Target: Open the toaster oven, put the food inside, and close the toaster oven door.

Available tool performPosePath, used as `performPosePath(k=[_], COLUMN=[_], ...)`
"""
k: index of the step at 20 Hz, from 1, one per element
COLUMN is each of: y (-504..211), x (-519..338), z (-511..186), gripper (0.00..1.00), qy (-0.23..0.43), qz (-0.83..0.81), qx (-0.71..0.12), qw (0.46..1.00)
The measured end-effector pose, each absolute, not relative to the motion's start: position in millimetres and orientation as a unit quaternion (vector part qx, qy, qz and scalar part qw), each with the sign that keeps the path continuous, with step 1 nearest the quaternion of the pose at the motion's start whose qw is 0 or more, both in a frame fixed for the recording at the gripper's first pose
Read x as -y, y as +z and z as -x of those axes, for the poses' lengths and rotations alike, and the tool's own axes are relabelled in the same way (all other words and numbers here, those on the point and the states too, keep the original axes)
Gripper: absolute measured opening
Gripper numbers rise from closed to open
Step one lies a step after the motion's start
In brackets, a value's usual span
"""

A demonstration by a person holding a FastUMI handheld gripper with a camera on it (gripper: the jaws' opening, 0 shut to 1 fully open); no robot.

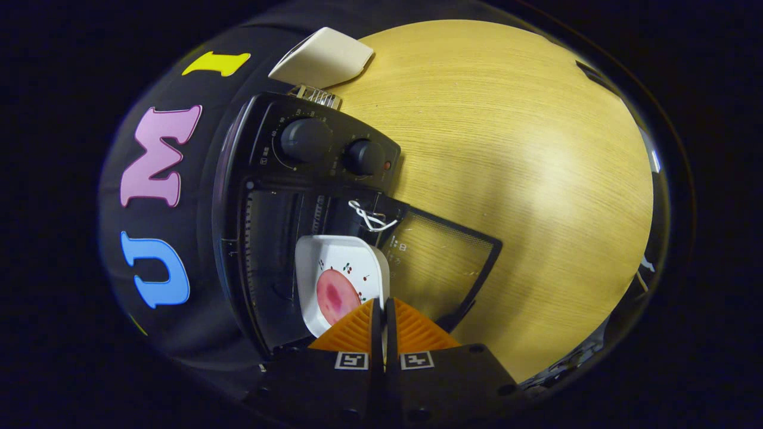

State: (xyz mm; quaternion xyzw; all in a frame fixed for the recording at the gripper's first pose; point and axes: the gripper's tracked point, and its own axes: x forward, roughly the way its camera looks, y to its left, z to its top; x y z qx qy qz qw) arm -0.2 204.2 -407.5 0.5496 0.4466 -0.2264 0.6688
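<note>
Gripping the plate [340,280] rim, jaws narrow, oven [286,196] door [441,262] flat on wooden table [506,149].

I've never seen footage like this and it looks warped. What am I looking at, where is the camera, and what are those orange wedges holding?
The camera rides on a hand-held tool and looks forward along it through a fisheye lens, hence the warping. The orange wedges are its two fingers, pressed together on the rim of a white plate carrying a pink slice of food. The plate sits in the mouth of a black toaster oven whose glass door lies open on the wooden table. Beyond the oven lies a white square dish.
</note>
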Motion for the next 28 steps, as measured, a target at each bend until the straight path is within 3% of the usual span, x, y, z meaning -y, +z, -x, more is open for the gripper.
performPosePath(k=[8,16,19,21,23,28], y=[-421,-420,-415,-410,-403,-390], x=[-227,-227,-233,-235,-225,-217], z=[-44,-56,-52,-49,-36,0], gripper=[0.05,0.10,0.40,0.78,0.93,0.99], qy=[-0.302,-0.300,-0.272,-0.251,-0.232,-0.135], qz=[-0.598,-0.620,-0.612,-0.604,-0.568,-0.465], qx=[-0.395,-0.377,-0.390,-0.401,-0.413,-0.455], qw=[0.628,0.619,0.631,0.642,0.673,0.747])
